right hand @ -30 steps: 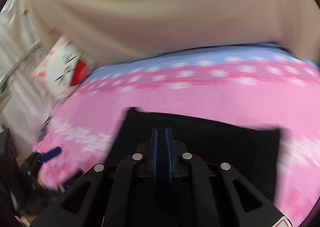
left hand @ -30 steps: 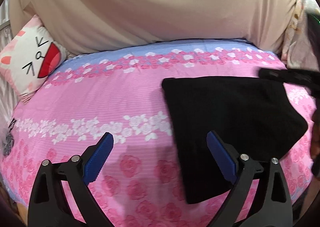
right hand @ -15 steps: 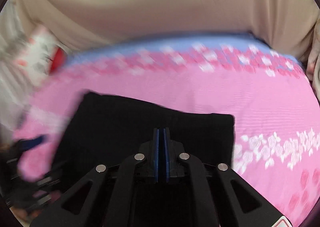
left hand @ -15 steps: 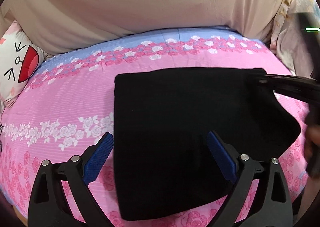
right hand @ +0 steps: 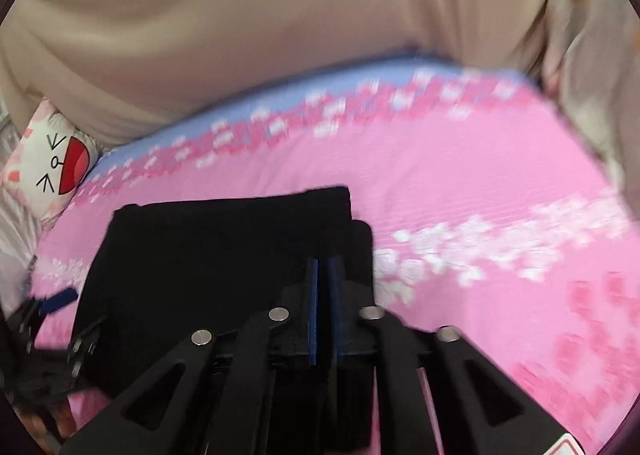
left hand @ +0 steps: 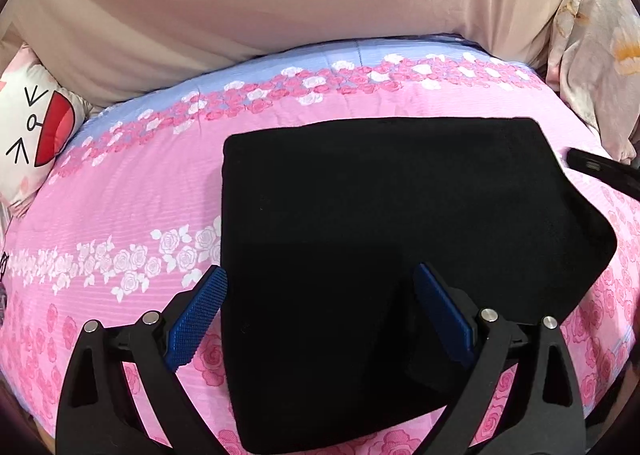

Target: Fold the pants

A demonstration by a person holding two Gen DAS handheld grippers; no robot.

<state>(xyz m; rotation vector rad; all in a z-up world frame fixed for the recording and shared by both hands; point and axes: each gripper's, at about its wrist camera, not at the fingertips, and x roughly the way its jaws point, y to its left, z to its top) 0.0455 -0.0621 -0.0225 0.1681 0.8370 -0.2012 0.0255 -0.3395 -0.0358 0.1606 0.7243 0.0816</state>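
Folded black pants [left hand: 380,235] now lie between the spread, empty fingers of the left gripper [left hand: 320,315] on the bed [left hand: 140,195], while the right gripper [right hand: 324,311] parts narrowly over their edge; soft and limp, they are best pinched at a corner.

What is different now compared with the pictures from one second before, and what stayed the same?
In the left wrist view the black pants slid leftward and now lie between the open left gripper fingers. The right gripper, shut before, is opening slightly and shows a narrow gap; whether fabric sits in it is unclear. The pants remain folded flat on the pink bedsheet, and the cat pillow stays at the left.
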